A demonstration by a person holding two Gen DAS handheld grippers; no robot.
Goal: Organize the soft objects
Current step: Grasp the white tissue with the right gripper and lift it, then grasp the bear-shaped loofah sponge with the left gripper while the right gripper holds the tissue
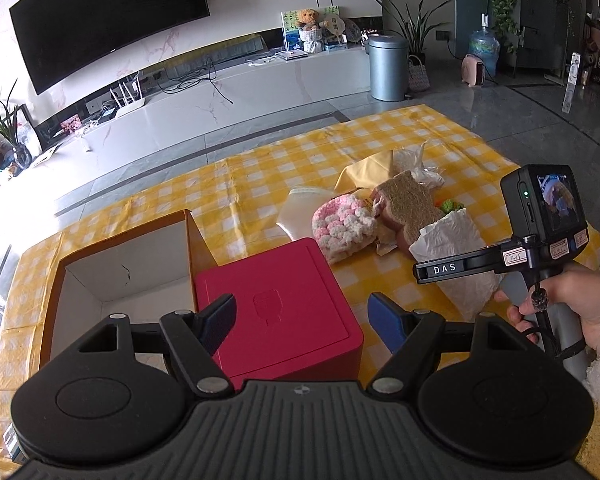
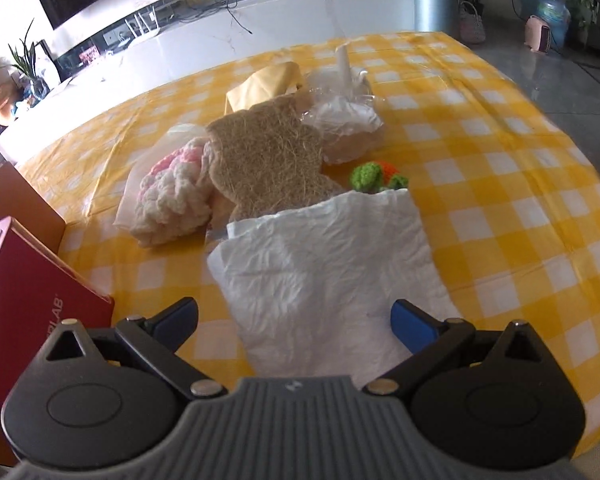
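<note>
Our right tool [image 2: 294, 320] hangs with its blue pads spread wide and nothing between them, angled down over the near end of a crumpled white cloth [image 2: 328, 264] on the yellow-checked table [image 2: 520, 200]. Our left tool [image 1: 302, 320] is likewise spread and empty, poised above the red box [image 1: 284, 308], which lies closed just left of the cloth. Beside the red box, on the side away from the cloth, an open cardboard box [image 1: 112, 272] shows a bare white interior, so we judge that no item has been put away in it yet.

Beyond the white cloth's far end the rest of the soft things sit in a loose pile: a tan fibre pad [image 2: 268, 160] touching the cloth's far edge, a pink-and-white knitted piece [image 2: 176, 188] to the left of it, a green-and-orange crochet bit [image 2: 374, 176] at the cloth's far right corner, a clear bag of white stuffing [image 2: 348, 120] and a folded yellow cloth [image 2: 268, 84] farther back.

We read this as the opening pick, with the white cloth as the nearest target. The next move calls for lowering the right tool until its pads straddle a raised fold, closing on it, then carrying it across the red box to the open carton.
</note>
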